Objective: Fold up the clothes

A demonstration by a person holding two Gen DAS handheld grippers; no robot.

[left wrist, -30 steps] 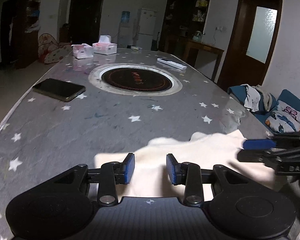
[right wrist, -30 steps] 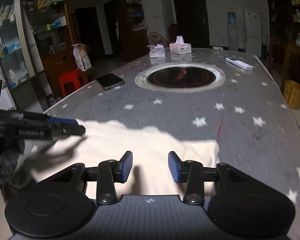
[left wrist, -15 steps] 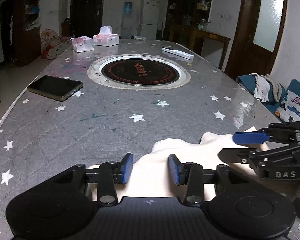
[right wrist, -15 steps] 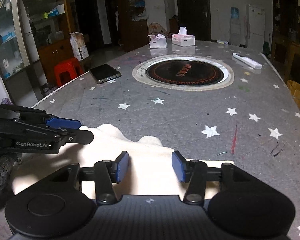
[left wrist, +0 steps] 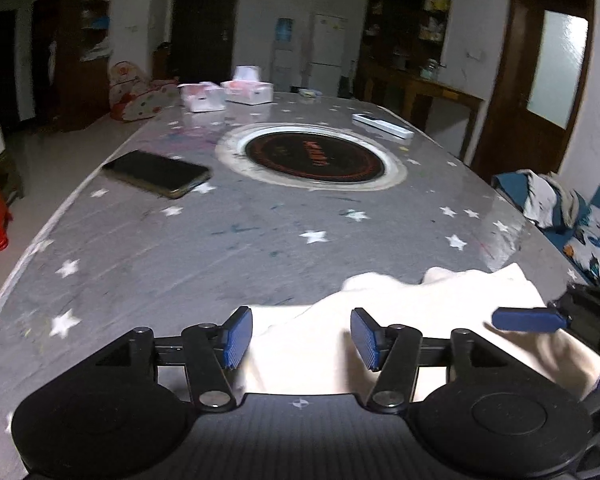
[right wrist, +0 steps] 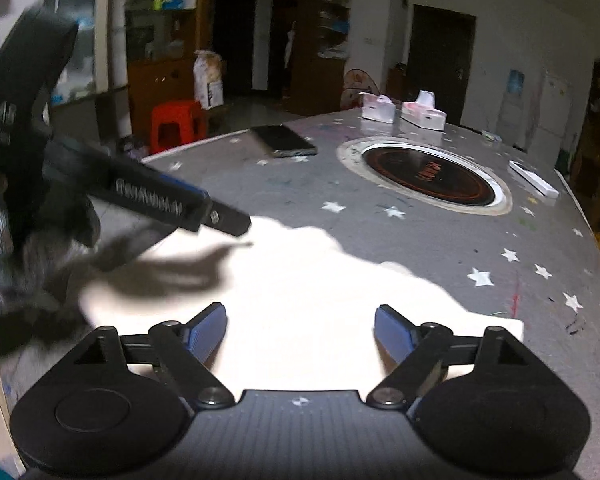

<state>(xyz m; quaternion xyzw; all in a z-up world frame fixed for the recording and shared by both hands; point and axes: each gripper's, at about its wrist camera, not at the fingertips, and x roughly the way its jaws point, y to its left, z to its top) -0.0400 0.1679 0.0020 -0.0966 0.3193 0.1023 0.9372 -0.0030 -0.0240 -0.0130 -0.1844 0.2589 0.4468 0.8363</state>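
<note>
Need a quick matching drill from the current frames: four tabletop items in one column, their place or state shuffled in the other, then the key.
Things:
1. cream garment
2. black phone
3. round hotplate
4. tissue boxes

Descriptions:
A. set into the middle of the table
B. at the far end of the table
C. lying flat near the table's left edge
D. spread at the near edge, under both open grippers

Pairs: 1-D, 2-C, 3-A, 4-B
</note>
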